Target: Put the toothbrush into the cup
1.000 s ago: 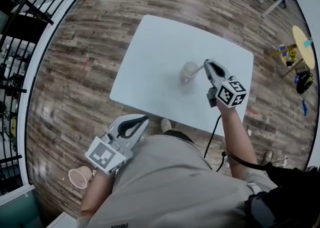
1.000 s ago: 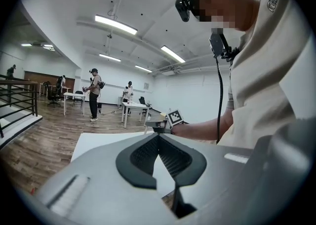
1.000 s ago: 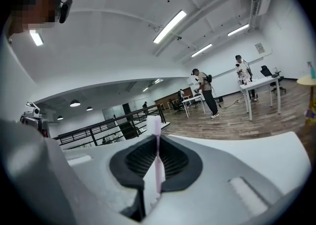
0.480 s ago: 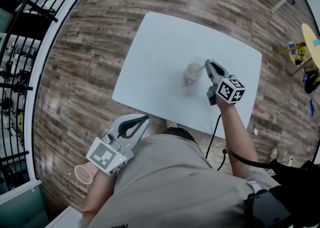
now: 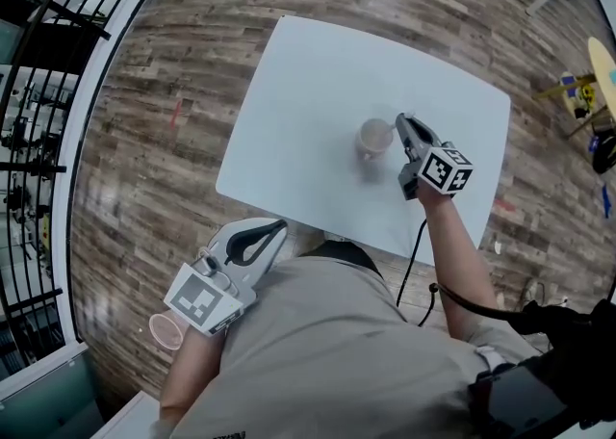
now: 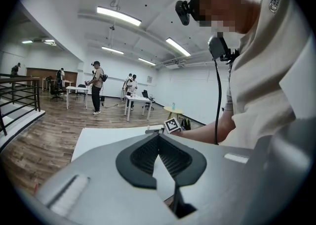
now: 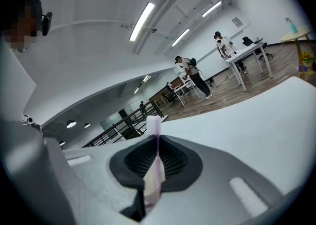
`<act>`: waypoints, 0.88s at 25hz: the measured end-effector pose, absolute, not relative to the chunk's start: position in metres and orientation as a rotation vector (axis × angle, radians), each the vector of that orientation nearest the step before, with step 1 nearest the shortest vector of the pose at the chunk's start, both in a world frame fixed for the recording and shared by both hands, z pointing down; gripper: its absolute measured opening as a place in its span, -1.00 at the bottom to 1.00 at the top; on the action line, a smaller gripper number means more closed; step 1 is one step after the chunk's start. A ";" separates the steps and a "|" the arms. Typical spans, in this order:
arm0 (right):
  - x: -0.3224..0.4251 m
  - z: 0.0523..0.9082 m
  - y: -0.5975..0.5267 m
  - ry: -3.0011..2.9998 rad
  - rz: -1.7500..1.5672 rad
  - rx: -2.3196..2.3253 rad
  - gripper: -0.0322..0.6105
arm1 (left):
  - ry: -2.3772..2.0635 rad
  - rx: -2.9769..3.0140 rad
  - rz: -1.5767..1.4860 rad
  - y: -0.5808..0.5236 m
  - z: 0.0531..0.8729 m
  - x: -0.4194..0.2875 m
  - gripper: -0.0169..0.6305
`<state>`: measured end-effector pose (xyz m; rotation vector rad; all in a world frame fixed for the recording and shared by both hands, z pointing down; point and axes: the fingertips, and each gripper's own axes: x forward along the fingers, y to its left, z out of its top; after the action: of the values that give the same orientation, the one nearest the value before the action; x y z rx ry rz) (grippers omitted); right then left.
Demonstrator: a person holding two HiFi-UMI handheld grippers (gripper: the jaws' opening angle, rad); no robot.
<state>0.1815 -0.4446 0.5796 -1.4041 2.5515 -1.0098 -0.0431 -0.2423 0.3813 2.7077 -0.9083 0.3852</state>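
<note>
Right gripper pinches the toothbrush lengthwise along its jaws — tip forward, seemingly toward the cup.

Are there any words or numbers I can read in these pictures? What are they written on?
No text here can be read.
Left marker cube: black-and-white squares only, no letters or numbers.
Right marker cube: the same kind of pattern, no letters or numbers.
Wall sign: too small to read.
Emblem on the person's shirt: too small and blurred to read.
</note>
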 end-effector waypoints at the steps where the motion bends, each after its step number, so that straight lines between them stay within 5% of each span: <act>1: 0.181 0.582 -0.445 2.549 -1.016 -1.399 -0.85 | -0.906 2.707 0.387 -0.244 0.382 -0.043 -0.93; 22: 0.175 0.600 -0.445 2.552 -1.057 -1.362 -0.84 | -0.897 2.701 0.396 -0.246 0.383 -0.042 -0.93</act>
<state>0.1755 -0.4454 0.6000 -1.3623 2.5516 -1.0569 -0.0416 -0.2461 0.3828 2.7012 -0.8974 0.3965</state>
